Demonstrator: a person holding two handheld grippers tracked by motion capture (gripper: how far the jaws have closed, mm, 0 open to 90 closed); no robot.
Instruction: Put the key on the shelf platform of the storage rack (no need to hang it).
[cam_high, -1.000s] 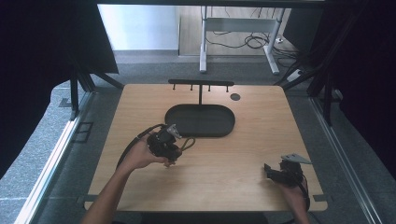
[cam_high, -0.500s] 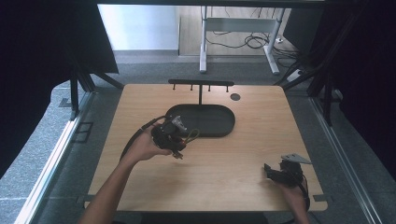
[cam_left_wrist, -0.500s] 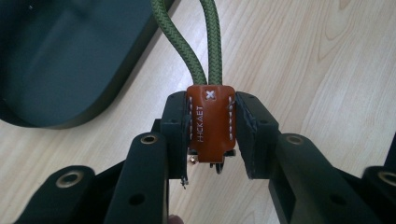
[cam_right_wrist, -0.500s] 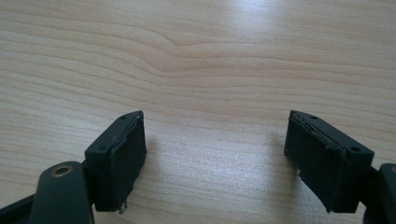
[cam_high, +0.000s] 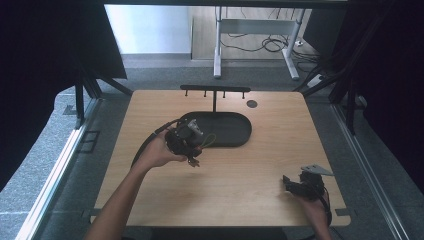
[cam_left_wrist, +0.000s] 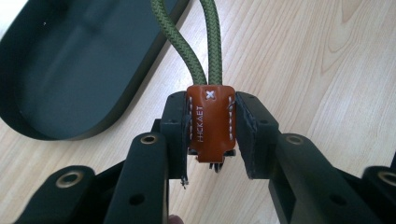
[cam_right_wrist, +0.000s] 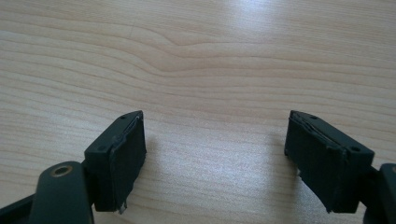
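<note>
Left gripper (cam_left_wrist: 211, 135), held above mid-table, jaws clamped on a leather tab (cam_left_wrist: 210, 122). Right gripper (cam_right_wrist: 215, 158) low at near right, jaws wide apart.

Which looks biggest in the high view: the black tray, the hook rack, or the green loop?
1. Black tray
2. Hook rack, long but thin
3. Green loop, held nearer the camera, yet smallest
</note>
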